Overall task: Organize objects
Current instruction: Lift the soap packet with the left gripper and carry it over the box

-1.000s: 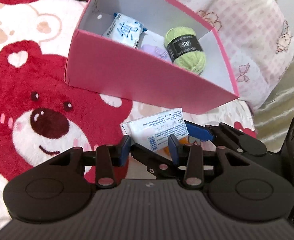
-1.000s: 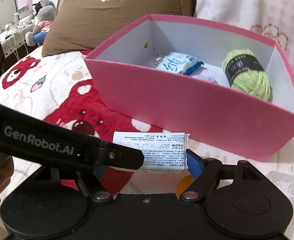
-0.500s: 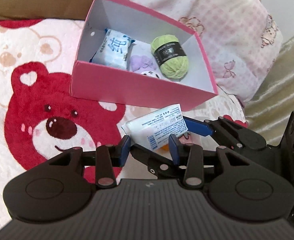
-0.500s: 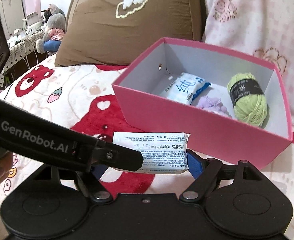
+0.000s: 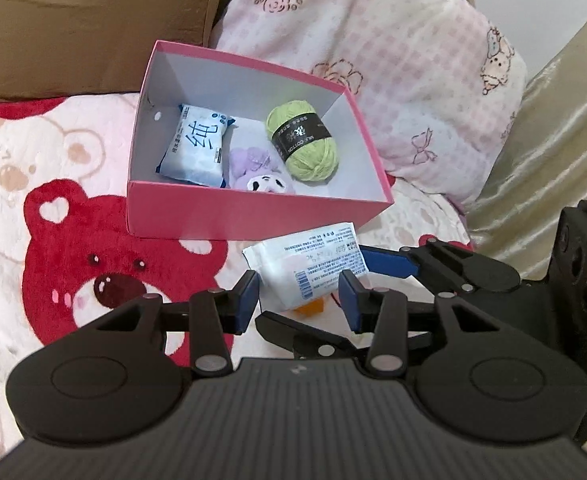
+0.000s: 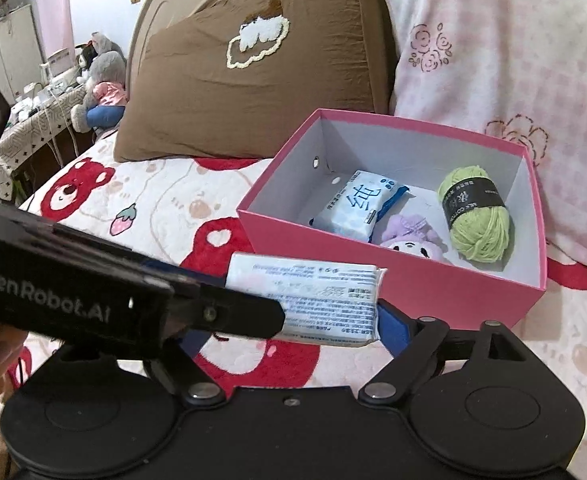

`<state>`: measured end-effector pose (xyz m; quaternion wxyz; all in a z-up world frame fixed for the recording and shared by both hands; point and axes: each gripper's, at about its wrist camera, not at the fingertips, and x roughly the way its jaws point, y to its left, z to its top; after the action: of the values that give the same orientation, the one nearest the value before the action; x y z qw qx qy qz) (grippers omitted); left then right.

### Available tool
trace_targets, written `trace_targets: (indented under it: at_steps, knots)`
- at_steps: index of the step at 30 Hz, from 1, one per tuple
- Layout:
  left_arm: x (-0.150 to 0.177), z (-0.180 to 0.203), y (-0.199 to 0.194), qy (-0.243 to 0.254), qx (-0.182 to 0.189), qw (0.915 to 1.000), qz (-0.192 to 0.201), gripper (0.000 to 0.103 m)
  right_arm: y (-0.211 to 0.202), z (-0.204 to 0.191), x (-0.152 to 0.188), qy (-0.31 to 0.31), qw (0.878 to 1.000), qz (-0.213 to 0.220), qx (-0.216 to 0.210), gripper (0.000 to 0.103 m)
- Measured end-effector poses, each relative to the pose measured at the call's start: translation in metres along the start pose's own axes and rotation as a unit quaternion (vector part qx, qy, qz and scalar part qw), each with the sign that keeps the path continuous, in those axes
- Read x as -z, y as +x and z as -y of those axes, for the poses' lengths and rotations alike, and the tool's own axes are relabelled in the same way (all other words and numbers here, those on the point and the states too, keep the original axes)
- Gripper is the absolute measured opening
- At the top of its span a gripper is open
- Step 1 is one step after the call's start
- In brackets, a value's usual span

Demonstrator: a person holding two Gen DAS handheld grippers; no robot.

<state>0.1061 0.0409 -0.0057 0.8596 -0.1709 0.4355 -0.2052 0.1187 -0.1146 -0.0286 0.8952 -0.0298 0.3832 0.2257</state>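
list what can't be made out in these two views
1. In the right wrist view the left gripper hides the right gripper's left finger; its jaws have just been opening with the white packet between them, grip unclear.
2. The packet's print is too small to read in both views.
3. In the left wrist view an orange thing lies mostly under the packet.
4. The plush toy has its lower part behind the pink box's near wall in both views.
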Motion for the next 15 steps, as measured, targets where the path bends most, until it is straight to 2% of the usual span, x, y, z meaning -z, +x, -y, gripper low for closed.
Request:
trace_targets:
  at_steps: [8,15]
  knots:
    - [-0.002,0.003,0.007,0.007,-0.011,0.9999,-0.001,0.042,0.002,0.005,0.001,-0.018,1.0,0.009,-0.002,0.084]
    - [-0.023,0.009,0.0,0.004,-0.015,0.9995,0.026,0.042,-0.001,0.012,-0.016,-0.015,1.0,0.025,-0.003,0.084]
